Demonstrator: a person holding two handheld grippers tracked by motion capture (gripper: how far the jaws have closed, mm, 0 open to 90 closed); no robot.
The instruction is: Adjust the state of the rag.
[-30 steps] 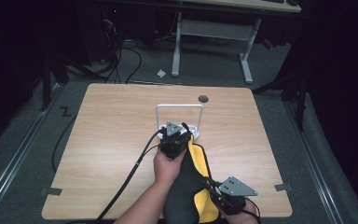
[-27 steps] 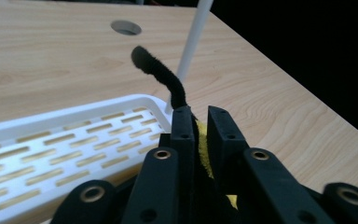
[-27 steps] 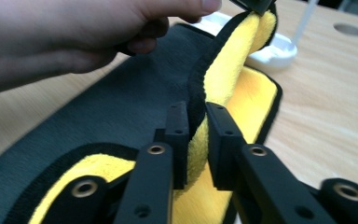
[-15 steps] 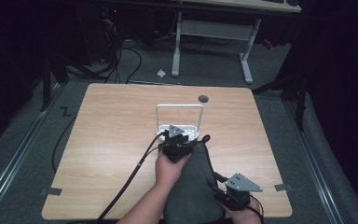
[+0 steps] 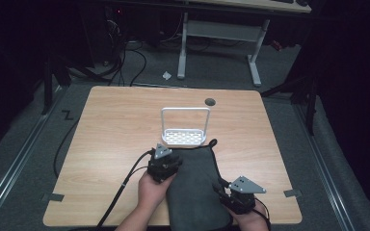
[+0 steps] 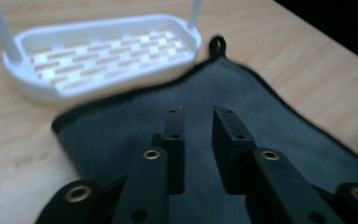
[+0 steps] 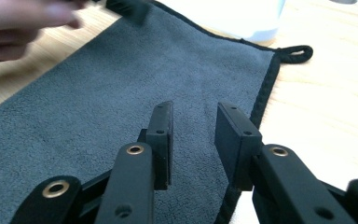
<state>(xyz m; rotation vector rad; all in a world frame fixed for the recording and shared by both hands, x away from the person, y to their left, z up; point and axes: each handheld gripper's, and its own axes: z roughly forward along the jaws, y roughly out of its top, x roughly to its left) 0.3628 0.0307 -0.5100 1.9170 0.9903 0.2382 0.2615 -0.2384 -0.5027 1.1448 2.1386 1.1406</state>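
Grey terry cloth lies flat on the wooden table [image 5: 115,125] under both my claws — a dark towel [image 5: 197,192] with a black bound edge and a small hanging loop [image 7: 294,52] at its far corner. My left claw [image 6: 196,116] hovers over the towel's near left part, jaws a narrow gap apart with nothing between them; they have just been closing, and the pads are not pressing on the cloth. Ahead of that claw and a little to its left stands a white slotted rack [image 6: 102,51] with two upright posts, its base just beside the towel's far edge. My right claw [image 7: 193,122] hangs over the towel's right border, jaws likewise parted and empty, having just eased inward a little; the bound edge runs just under its right jaw, with bare wood beyond. From above, my left hand [image 5: 151,190] sits at the towel's left side, my right hand [image 5: 250,219] at its near right corner.
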